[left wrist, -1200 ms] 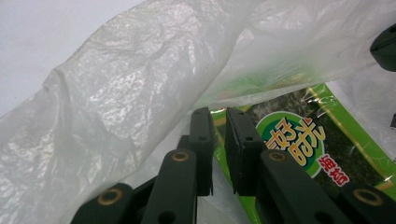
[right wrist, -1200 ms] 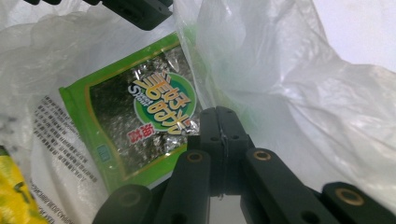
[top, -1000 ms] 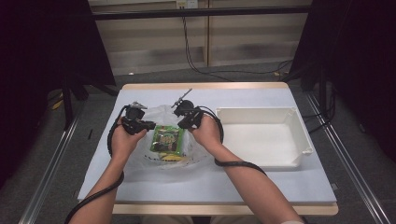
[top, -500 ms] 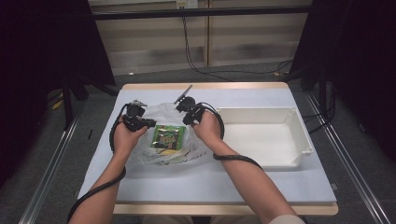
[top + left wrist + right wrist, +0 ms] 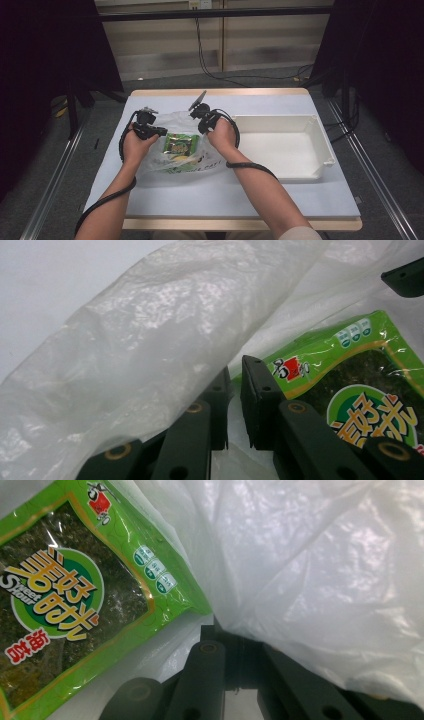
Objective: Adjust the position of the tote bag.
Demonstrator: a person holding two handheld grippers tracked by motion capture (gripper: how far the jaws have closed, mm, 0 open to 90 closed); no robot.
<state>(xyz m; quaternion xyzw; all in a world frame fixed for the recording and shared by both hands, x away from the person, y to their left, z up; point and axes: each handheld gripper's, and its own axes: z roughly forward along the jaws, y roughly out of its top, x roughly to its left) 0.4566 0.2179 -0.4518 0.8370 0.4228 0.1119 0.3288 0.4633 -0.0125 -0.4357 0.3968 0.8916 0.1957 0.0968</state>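
A clear plastic bag (image 5: 186, 162) lies on the table with a green snack packet (image 5: 179, 144) inside it. My left gripper (image 5: 153, 131) holds the bag's left edge and my right gripper (image 5: 201, 121) holds its right edge. In the left gripper view the jaws of the left gripper (image 5: 235, 386) are pinched on the thin bag film (image 5: 150, 340), and the green packet (image 5: 350, 365) lies just to their right. In the right gripper view the right gripper (image 5: 233, 630) is shut on the bag (image 5: 325, 570), with the packet (image 5: 65, 595) to its left.
An empty white tray (image 5: 320, 165) sits on the right half of the pale table (image 5: 240, 195). Black cables trail from both grippers along the forearms. Metal rails run along the floor on both sides of the table.
My right hand has shifted slightly away from me with the bag's edge. The left hand has stayed put and both grips are unchanged.
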